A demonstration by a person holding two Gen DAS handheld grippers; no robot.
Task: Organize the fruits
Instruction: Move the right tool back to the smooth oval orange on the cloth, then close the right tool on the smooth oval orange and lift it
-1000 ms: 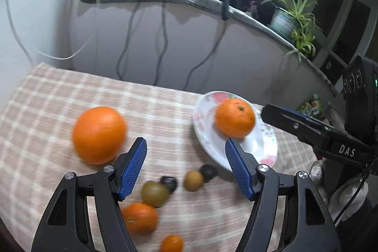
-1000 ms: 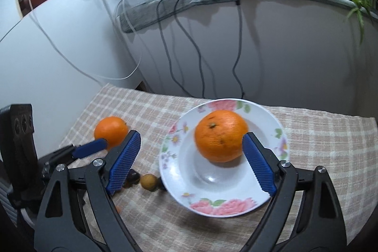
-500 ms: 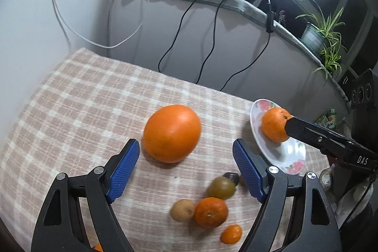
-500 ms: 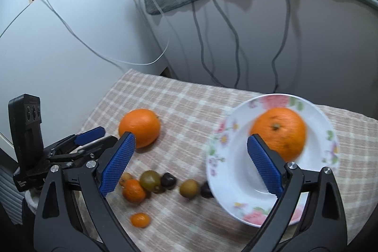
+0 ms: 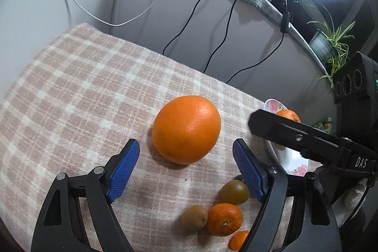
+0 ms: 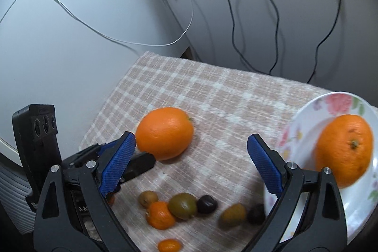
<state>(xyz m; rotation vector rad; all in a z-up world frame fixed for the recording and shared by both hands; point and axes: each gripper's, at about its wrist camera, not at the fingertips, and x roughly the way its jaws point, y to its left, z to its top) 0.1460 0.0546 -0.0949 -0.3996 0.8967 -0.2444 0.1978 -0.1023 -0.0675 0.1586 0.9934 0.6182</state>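
One orange (image 6: pixel 345 150) on plate (image 6: pixel 330 103); large orange (image 5: pixel 186 129) and perhaps seven small fruits (image 6: pixel 182 204) remain mid-cloth (image 5: pixel 82 86); left gripper (image 5: pixel 186 167) and right gripper (image 6: pixel 191 164) both agape, empty.

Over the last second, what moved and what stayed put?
The left gripper swung left, away from the plate, and now frames the big orange on the cloth, jaws open around it, not touching. The right gripper also turned left, leaving the plate and its orange at its right edge. Nothing was grasped or released; the fruit stayed in place.
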